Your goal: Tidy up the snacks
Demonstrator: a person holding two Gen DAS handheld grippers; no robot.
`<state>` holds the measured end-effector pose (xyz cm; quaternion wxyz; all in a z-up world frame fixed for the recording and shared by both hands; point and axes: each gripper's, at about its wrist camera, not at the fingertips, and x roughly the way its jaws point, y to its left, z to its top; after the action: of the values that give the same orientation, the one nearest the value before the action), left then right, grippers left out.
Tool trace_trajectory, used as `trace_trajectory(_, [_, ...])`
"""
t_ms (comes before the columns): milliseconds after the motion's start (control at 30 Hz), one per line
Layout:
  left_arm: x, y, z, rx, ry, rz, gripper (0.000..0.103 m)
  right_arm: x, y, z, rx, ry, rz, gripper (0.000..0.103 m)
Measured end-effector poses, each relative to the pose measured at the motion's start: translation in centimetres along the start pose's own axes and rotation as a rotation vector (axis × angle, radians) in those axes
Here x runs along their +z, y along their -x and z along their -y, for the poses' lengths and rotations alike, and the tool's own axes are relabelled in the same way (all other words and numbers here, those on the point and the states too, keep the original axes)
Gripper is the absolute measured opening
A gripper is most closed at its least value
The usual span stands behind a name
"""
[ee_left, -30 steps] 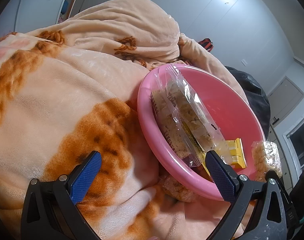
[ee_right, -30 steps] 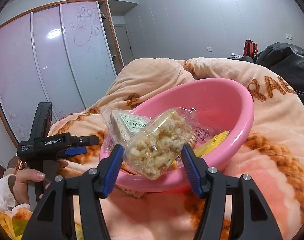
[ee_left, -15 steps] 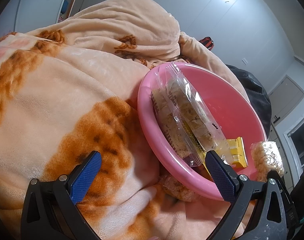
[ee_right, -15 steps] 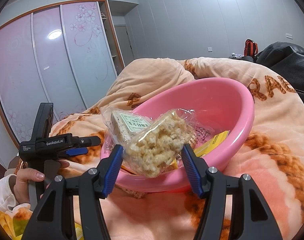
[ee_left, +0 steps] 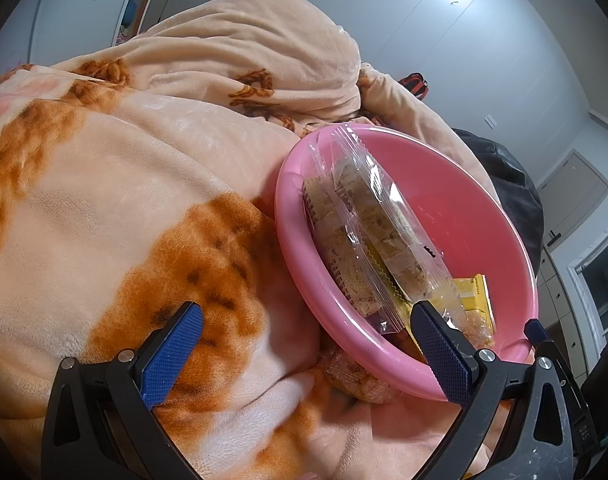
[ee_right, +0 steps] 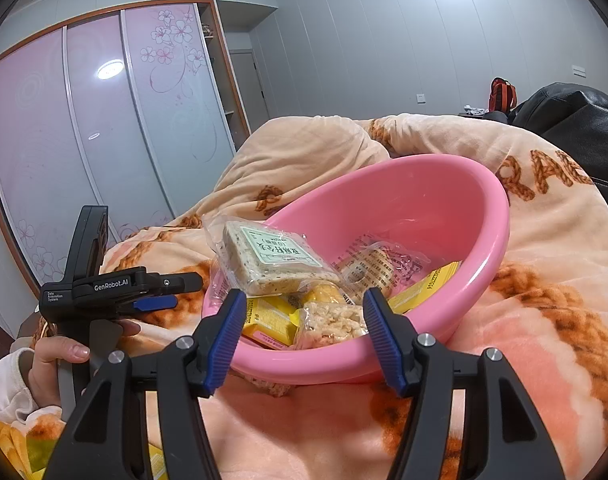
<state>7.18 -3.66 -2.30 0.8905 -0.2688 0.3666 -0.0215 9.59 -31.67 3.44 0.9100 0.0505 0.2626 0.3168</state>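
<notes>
**Puffed rice bar in the basin, both grippers released**

While I look through the right wrist camera, my right gripper (ee_right: 300,316) has its jaws spread wide and holds nothing. Just beyond its fingertips the puffed rice bar (ee_right: 332,322) lies inside the pink basin (ee_right: 456,200), at the near rim, touching the yellow packets (ee_right: 270,316). A wrapped sesame cake (ee_right: 270,258) leans on the rim at the left side. From the left wrist camera, my left gripper (ee_left: 304,344) is also released, jaws wide apart, near the basin above the orange blanket (ee_left: 104,208). One more snack (ee_left: 356,378) lies under the basin edge.
</notes>
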Motion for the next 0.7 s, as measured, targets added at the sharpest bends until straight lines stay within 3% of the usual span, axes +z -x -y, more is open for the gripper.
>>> trace_trajectory(133, [-0.1, 0.0, 0.0, -0.001, -0.001, 0.000, 0.102, 0.0, 0.1, 0.0, -0.001, -0.001, 0.003, 0.059])
trace_trajectory(233, [-0.1, -0.3, 0.3, -0.010, -0.021, -0.025, 0.102, -0.1, 1.8, 0.1, -0.047, -0.010, 0.085, 0.064])
trace_trajectory(300, [-0.1, -0.6, 0.5, -0.047, -0.051, -0.056, 0.102, -0.3, 4.0, 0.8, -0.060, -0.051, 0.189, 0.093])
trace_trajectory(333, [-0.2, -0.5, 0.7, -0.078, -0.056, -0.061, 0.100, -0.6, 5.4, 1.6, -0.070, -0.089, 0.259, 0.099])
trace_trajectory(367, [-0.4, -0.5, 0.8, -0.114, -0.063, -0.066, 0.090, -0.9, 6.7, 2.4, -0.077, -0.135, 0.323, 0.103])
trace_trajectory(400, [-0.6, -0.6, 0.9, -0.132, -0.069, -0.078, 0.071, -1.2, 7.5, 3.2, -0.078, -0.176, 0.364, 0.103])
trace_trajectory(500, [-1.0, -1.3, 0.7, -0.184, -0.059, -0.138, 0.048, -1.9, 8.3, 5.9, -0.070, -0.316, 0.407, 0.103])
trace_trajectory(600, [-1.4, -1.0, 0.7, -0.206, -0.062, -0.139, 0.044, -2.3, 7.3, 8.7, -0.032, -0.478, 0.360, 0.103])
trace_trajectory(700, [-1.8, -0.2, 0.9, -0.219, -0.078, -0.134, 0.037, -2.4, 6.9, 9.5, -0.013, -0.525, 0.352, 0.103])
